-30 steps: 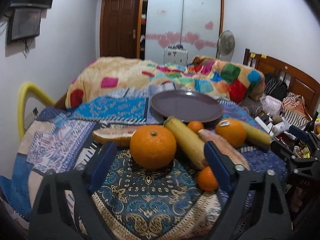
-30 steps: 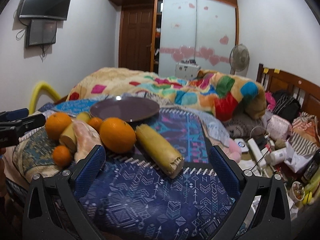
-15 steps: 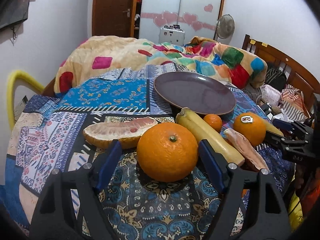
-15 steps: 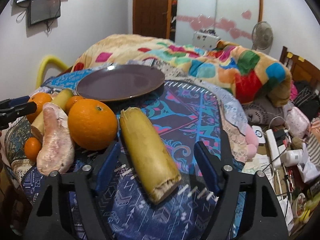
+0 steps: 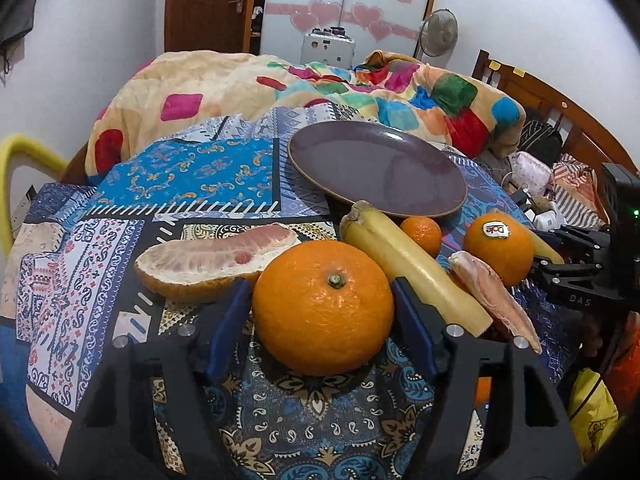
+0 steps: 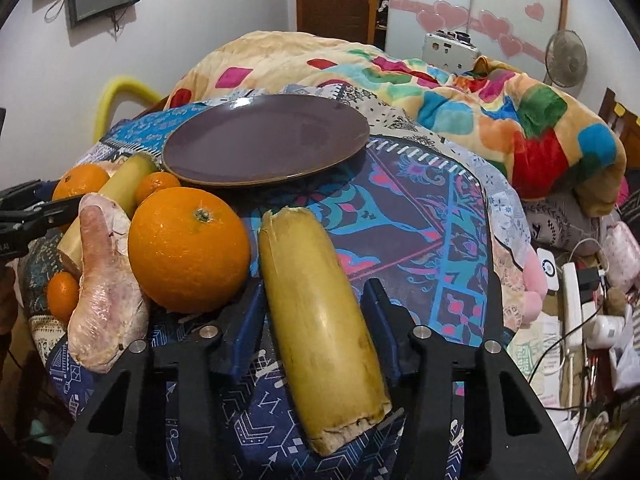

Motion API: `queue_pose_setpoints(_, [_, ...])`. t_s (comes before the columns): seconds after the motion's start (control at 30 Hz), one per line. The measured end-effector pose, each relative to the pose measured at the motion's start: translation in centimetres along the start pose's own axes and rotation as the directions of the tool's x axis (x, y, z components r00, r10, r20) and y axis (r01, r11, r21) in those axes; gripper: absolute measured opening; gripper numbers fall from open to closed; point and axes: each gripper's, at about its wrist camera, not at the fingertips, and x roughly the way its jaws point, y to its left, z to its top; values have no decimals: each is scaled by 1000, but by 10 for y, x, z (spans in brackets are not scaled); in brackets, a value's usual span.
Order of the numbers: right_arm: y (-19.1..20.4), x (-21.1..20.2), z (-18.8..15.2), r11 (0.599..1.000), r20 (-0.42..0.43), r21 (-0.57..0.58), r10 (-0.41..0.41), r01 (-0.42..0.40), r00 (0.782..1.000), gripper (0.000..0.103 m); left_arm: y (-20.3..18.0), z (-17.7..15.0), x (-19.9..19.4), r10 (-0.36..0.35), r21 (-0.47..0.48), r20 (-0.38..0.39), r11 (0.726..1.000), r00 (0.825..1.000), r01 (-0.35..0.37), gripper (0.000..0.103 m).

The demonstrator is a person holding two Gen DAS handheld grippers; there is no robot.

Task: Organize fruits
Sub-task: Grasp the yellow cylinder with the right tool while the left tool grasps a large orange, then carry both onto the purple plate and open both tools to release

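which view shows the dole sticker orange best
The left wrist view: the sticker orange faces the camera with its label readable. In the right wrist view the same orange looms larger, but shows only its stem end and no sticker.

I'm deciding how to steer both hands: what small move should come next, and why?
Probably finish closing both claws. The left claw straddles the large round orange, and the right claw the pale yellow cut stalk; both have just been closing. The purple plate sits empty.
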Motion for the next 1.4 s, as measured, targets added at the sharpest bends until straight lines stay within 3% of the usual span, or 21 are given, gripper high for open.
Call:
queue_pose_setpoints(0.13, [0, -2, -1, 1000, 2, 0, 2, -2, 1000, 39, 6, 3, 2, -37, -12, -23, 999, 999, 37, 69])
queue_pose_setpoints(0.27, [-5, -6, -1, 1000, 1, 26, 18, -18, 1000, 36, -1, 2, -1, -4, 24, -23, 1000, 1000, 4, 68])
queue_pose_setpoints(0.5, [-10, -24, 4, 999, 49, 34, -10, 8, 999, 36, -3, 9, -20, 13, 44, 23, 999, 1000, -14, 67])
queue_pose_setpoints(0.87, [-10, -59, 36, 999, 183, 34, -25, 19, 983, 36, -10, 50, -43, 35, 64, 117, 997, 993, -43, 67])
queue_pose_setpoints(1.17, [-1, -67, 70, 1000, 290, 30, -7, -2, 957, 36, -19, 83, -29, 23, 76, 147, 997, 989, -34, 67])
queue_pose_setpoints(1.4, [5, -52, 91, 1000, 307, 11, -7, 4, 952, 36, -19, 104, -6, 17, 57, 125, 998, 992, -24, 67])
